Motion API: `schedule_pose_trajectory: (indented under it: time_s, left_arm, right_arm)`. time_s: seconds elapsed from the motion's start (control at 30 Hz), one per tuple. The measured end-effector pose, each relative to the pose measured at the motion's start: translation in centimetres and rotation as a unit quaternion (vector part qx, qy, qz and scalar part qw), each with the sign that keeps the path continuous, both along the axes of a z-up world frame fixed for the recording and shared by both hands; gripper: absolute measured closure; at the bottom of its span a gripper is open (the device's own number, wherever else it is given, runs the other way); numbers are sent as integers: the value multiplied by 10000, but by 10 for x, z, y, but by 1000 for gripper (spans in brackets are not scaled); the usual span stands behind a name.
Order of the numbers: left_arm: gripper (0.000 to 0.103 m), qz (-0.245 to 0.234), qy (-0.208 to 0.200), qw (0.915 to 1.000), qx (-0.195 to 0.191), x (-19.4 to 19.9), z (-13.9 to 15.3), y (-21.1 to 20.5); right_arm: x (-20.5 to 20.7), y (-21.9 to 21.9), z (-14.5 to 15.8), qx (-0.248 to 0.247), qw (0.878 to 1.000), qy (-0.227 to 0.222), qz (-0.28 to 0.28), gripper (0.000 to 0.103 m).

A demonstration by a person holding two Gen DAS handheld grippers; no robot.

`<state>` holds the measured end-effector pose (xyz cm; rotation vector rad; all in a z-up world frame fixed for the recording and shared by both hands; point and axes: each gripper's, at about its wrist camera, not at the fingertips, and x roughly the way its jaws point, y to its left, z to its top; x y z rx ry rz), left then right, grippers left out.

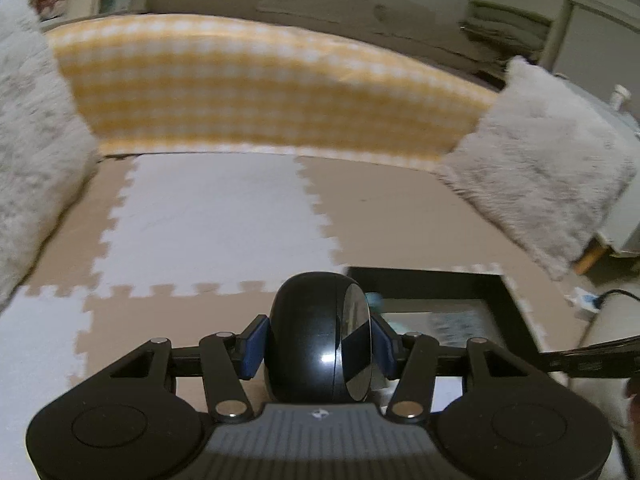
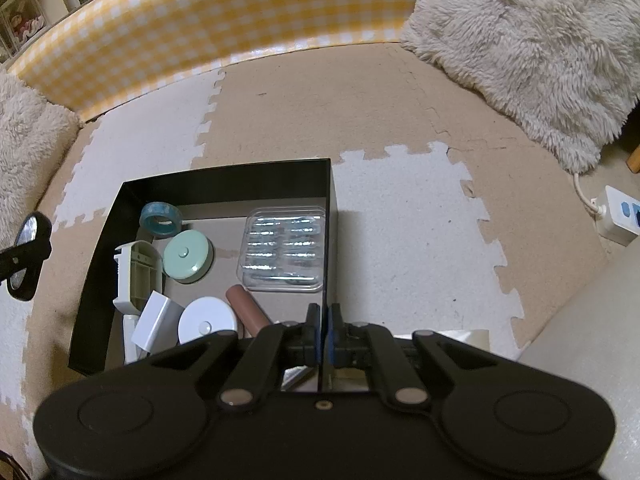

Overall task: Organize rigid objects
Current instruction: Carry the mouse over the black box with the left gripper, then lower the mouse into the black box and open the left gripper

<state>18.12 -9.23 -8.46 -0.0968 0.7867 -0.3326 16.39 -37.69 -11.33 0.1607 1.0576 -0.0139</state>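
Through the left wrist camera we see our left gripper (image 1: 318, 350) clamping a black round mirror (image 1: 320, 340) between its blue pads, above the foam mat (image 1: 208, 216). In the right wrist view, our right gripper (image 2: 324, 330) pinches the black box (image 2: 224, 182) wall; that mirror (image 2: 28, 256) hangs well left of the box.

A glossy black rounded object (image 1: 320, 336) with a mirrored face is clamped upright between blue pads. The black box (image 2: 224, 178) on the floor mat holds a teal tape roll (image 2: 161, 219), mint round case (image 2: 187, 255), white round case (image 2: 207, 320), clear blister pack (image 2: 284, 249) and brown cylinder (image 2: 246, 307).
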Motion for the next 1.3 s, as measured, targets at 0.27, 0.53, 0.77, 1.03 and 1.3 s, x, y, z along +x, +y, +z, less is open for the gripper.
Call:
schedule_pose_trajectory:
  time_s: [0.27,0.53,0.77,1.03,1.3]
  left_arm:
    - [49,-342,82,9991,-228,-4,4,-48]
    - [49,-394,392,9978,-368,13,-10,-90]
    - [49,-290,709,9963,-390,34,-31,-114]
    - [48,-240,838,9959,-232,51,-52,-126]
    - [22,-405,800,9960,3,55,-60,-127]
  right_arm:
    - [0,0,0,6,10000,6,-10,99]
    - [0,2,0,-15,10000,4,5,99]
    - [-1,1,0,-8,10000,-12,44,99]
    - [0,-1,-1,45,10000,-6,36,99]
    - [-1,1,-2,1,10000,-2,74,98]
